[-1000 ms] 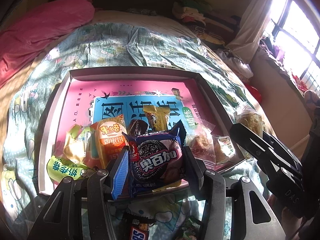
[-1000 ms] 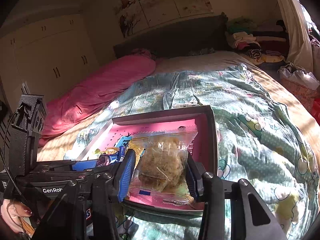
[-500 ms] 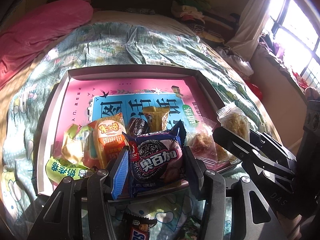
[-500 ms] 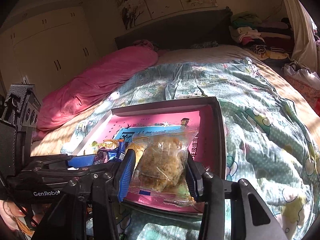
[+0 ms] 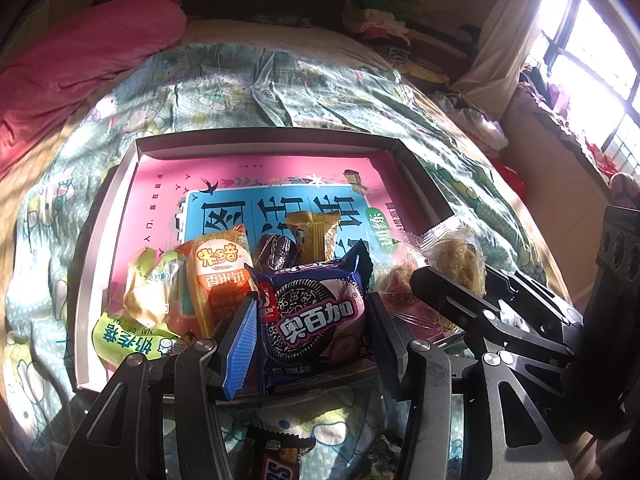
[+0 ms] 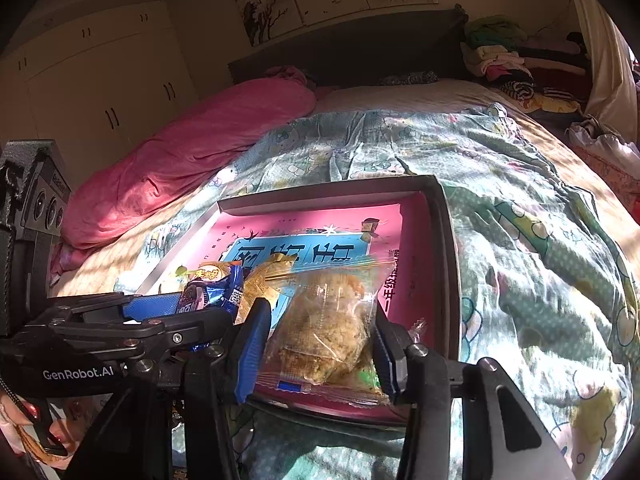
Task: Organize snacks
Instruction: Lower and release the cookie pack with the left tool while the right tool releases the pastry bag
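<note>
A bed (image 5: 280, 80) with a patterned quilt carries a shallow grey box (image 5: 264, 142); a wrapper (image 5: 276, 460), perhaps candy, lies beside it.

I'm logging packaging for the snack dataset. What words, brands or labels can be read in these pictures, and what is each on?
"奥百加": blue cookie pack in the left gripper.
"米多奇" and "香米饼": orange rice cracker pack.
"GenRobot.AI": left gripper's body, seen in the right wrist view.
"训练": green patch on the book cover.
Big blue-panel characters on the book, the green packet and the small print: not readable with certainty.
</note>
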The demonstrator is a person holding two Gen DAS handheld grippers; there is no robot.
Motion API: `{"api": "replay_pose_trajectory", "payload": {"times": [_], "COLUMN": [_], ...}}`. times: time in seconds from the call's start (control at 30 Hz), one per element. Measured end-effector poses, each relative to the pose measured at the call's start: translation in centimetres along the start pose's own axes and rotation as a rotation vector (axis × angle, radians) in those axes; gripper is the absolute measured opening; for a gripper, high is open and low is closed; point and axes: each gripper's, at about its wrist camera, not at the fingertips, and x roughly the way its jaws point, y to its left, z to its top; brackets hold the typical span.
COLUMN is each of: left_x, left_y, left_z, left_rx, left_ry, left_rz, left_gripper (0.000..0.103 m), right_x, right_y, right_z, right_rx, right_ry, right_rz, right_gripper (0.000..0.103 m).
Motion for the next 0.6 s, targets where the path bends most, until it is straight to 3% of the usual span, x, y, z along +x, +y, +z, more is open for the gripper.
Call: {"api": "replay_pose_trajectory", "payload": {"times": [0.6], "left_x": [-0.03], "left_y": [0.03], "left_z": [-0.06], "left_rx": [0.003], "left_ry": [0.001], "left_rz": [0.004], "left_gripper": [0.054], "right_x": [-0.19], "right_y": [-0.31], "right_z": [-0.05], "right_rx": [0.024], "right_ry": [0.001], "right_rz": [-0.007], "right_gripper": [0.051]}}
